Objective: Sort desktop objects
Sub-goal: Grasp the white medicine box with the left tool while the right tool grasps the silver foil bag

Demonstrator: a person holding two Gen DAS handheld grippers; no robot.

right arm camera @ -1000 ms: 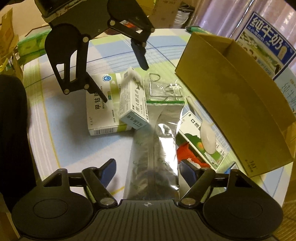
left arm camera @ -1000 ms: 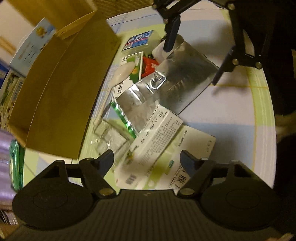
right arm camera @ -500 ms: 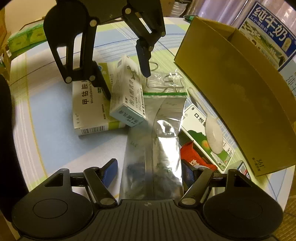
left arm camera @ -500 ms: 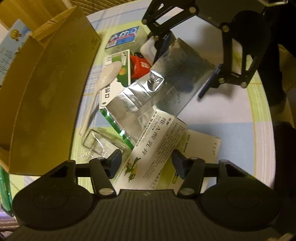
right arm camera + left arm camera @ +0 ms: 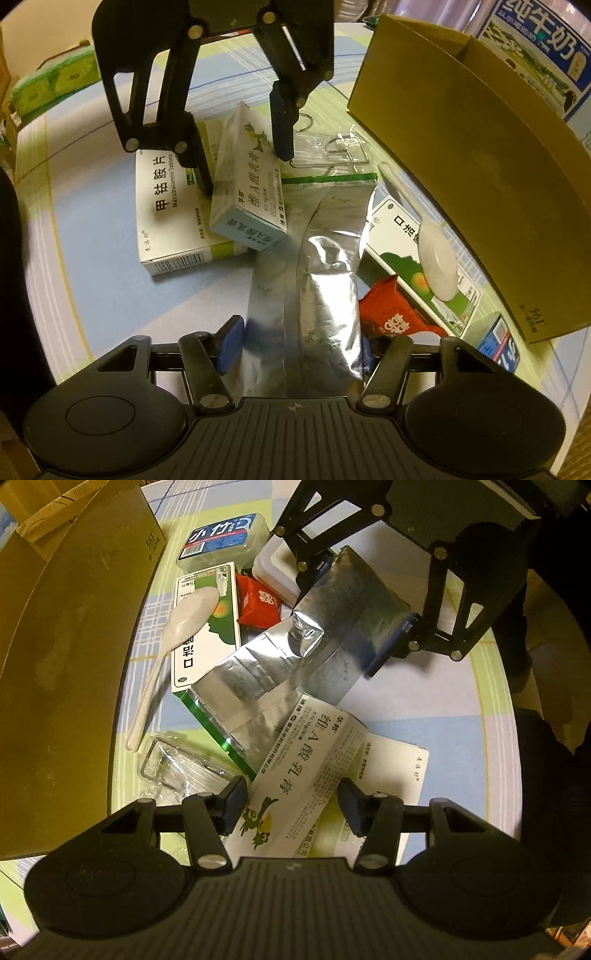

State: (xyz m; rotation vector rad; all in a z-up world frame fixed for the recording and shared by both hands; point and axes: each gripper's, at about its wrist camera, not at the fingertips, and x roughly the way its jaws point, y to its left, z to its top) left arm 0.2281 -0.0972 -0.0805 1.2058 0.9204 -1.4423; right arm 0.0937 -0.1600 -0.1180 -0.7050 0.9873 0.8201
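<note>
A small white carton [image 5: 306,771] with a green bird print lies tilted on a flat white-and-green box [image 5: 173,210]. My left gripper [image 5: 291,803] has its pads pressed against the carton's two long sides. From the right wrist, that gripper [image 5: 242,147] straddles the same carton [image 5: 251,184]. A long silver foil pouch [image 5: 317,277] runs across the pile, with its green-edged end near the carton. My right gripper [image 5: 301,349] is open around the pouch's near end, one pad on each side. From the left wrist, that gripper [image 5: 351,613] sits over the pouch [image 5: 295,657].
A large open cardboard box [image 5: 66,646] walls off one side. Beside it lie a white spoon [image 5: 184,616] on a green-and-white box [image 5: 207,635], a red packet [image 5: 258,602], a blue-labelled plastic case [image 5: 221,535], and a clear packet of metal hooks [image 5: 177,764]. A milk carton case [image 5: 535,44] stands behind.
Both grippers have come down and forward onto the pile. The left jaws have narrowed onto the white carton. The right jaws now flank the pouch's end and are slightly narrower.
</note>
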